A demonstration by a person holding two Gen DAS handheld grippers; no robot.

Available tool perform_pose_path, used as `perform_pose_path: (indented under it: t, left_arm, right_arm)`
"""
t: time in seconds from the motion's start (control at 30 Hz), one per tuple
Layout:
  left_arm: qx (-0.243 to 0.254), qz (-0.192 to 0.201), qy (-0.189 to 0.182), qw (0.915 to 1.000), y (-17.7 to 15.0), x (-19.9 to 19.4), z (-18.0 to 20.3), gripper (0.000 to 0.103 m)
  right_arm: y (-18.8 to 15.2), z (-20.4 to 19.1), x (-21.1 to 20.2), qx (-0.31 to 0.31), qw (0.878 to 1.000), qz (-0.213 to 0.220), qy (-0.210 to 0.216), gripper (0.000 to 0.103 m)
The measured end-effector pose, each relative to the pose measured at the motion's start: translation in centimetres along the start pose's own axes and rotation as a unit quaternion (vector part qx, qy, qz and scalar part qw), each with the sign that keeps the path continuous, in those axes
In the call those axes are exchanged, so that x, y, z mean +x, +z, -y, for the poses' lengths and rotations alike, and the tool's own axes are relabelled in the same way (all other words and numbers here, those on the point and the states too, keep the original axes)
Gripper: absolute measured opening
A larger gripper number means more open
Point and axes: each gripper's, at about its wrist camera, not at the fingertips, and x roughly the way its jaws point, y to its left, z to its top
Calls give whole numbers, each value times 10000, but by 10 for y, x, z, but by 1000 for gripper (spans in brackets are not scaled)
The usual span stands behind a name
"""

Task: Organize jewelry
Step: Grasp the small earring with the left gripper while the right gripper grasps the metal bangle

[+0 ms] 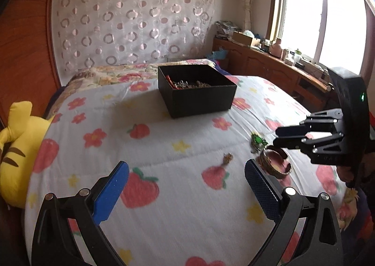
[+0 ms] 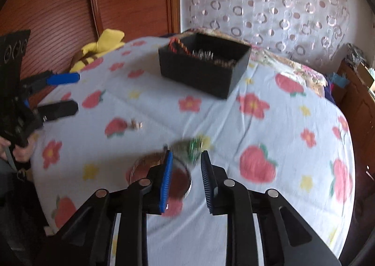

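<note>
A black box [image 1: 196, 92] holding several pieces of jewelry stands on the flowered bedspread [image 1: 145, 139]; it also shows in the right wrist view [image 2: 204, 64]. A gold bangle [image 1: 276, 163] lies flat on the bed, with a green brooch [image 1: 257, 140] just beyond it and a small gold piece [image 1: 227, 157] to its left. My right gripper [image 2: 186, 158] is open, low over the bangle [image 2: 150, 167], its left finger inside the ring, the right finger outside the rim near the brooch [image 2: 195, 146]. My left gripper [image 1: 186, 172] is wide open and empty above the bed.
A yellow plush toy [image 1: 16, 149] lies at the bed's left edge against the wooden headboard [image 1: 25, 55]. A wooden dresser [image 1: 269, 64] with clutter runs under the window at right. A patterned curtain [image 1: 133, 22] hangs behind the bed.
</note>
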Motion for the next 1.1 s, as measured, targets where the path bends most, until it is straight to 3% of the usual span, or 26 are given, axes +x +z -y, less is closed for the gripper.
perform_pose_path:
  t: [0.23,0.37,0.63,0.87,1.1]
  left_arm:
    - [55,-142,-82,9999,-5,4,7,95]
    - [131,-204,-70,9997,-5,9,12,95]
    - [285,-403,-172,9986,-3,20,22,94]
    - [484,-743,-358,9954,5,41,36,52]
    - [707,-1028,-319,9917,12,64,49,41]
  right_arm:
    - [-15,0,7,124,9998,-166,-18,19]
    - [-18,-1,5,152,9998,-121,-63,6]
    - [-37,5,-15,512,9982,252,-204,5]
    - [-43,11,-16,693,9966,429,-131,5]
    - [-46,12,-24,757,9948,663,-124,5]
